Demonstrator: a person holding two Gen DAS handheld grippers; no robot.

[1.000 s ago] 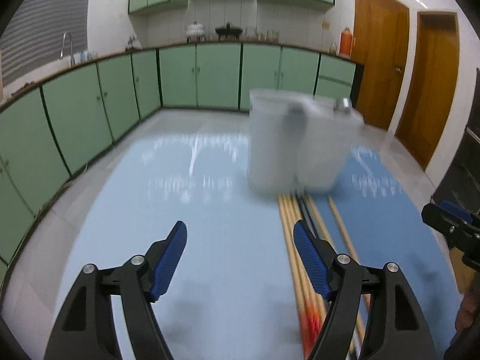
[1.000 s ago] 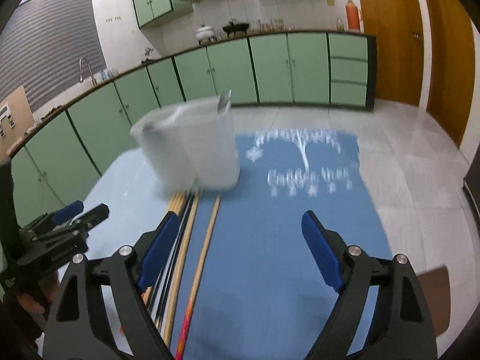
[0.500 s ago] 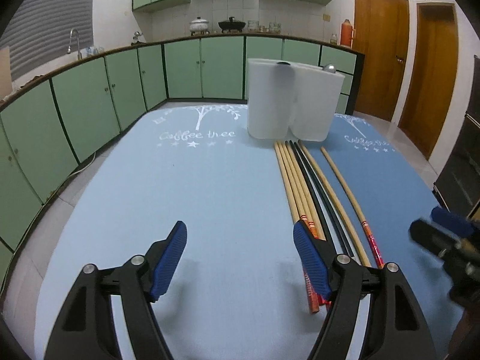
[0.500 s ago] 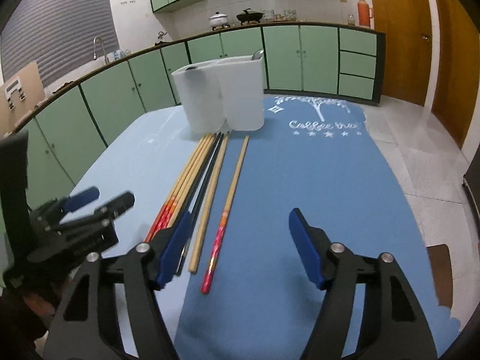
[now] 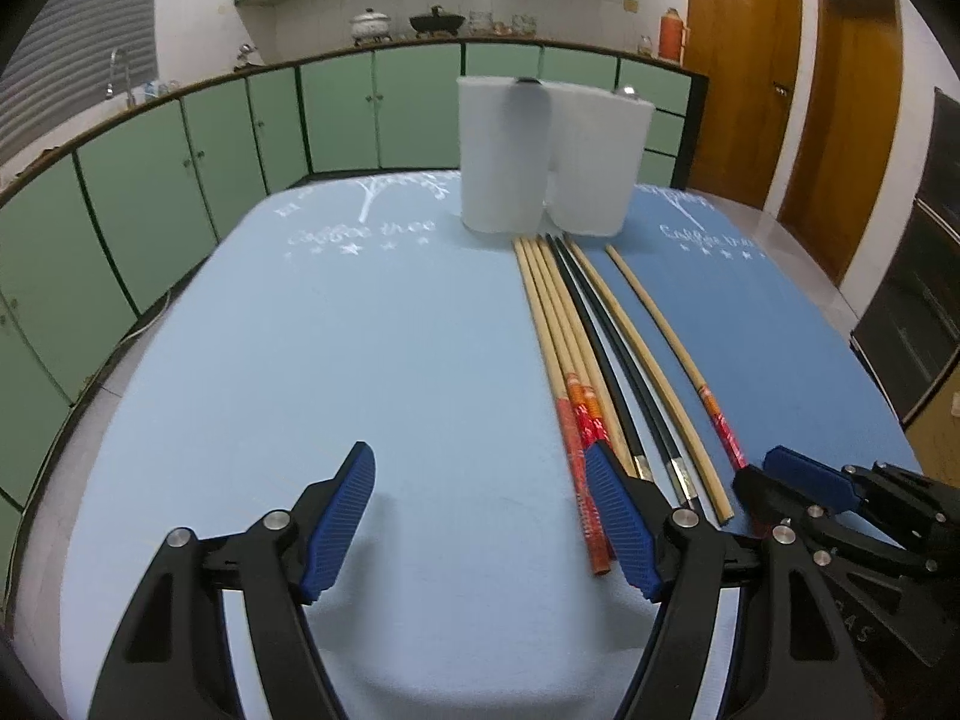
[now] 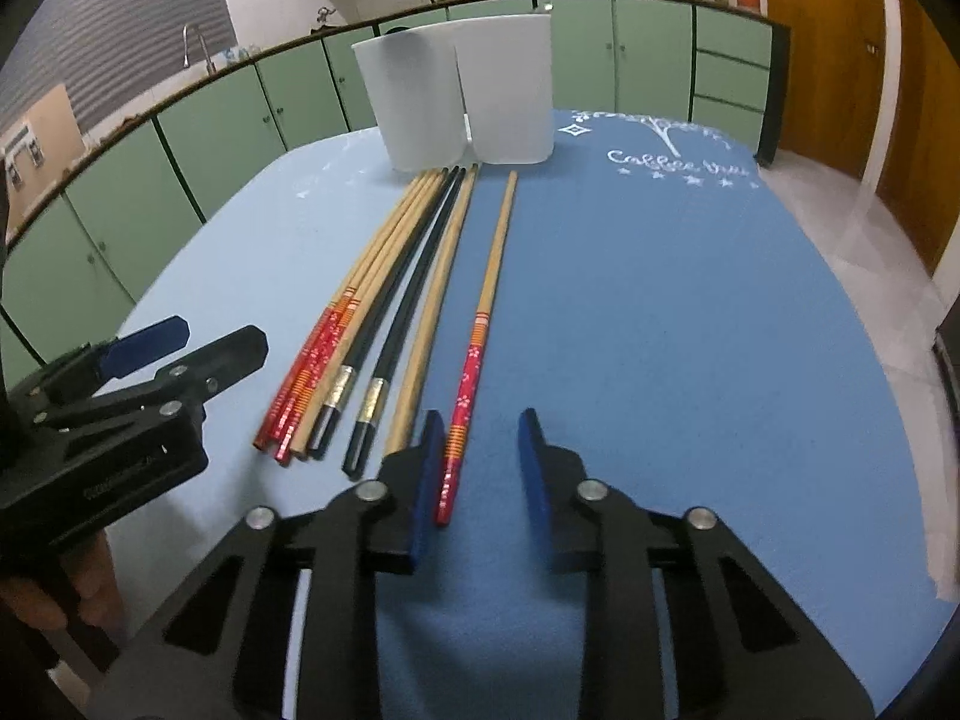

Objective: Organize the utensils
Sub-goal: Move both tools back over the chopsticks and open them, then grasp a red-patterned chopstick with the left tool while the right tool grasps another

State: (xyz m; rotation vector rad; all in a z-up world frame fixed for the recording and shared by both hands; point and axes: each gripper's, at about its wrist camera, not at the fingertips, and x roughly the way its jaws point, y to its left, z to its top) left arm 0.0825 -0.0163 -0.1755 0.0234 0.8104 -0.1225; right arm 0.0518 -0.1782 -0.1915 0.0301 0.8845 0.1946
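Right gripper [image 6: 480, 468]: jaws closing, red-handled chopstick [image 6: 480, 324] between them, just inside the left pad, not yet pinched. Its long axis runs near-to-far toward the white holder [image 6: 456, 96]. Left gripper [image 5: 480, 522]: jaws wide, empty, left of the bundle [image 5: 570, 354].

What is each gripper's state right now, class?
Left gripper: open, empty.
Right gripper: jaws closing, red-ended wooden chopstick between them, not yet clamped.
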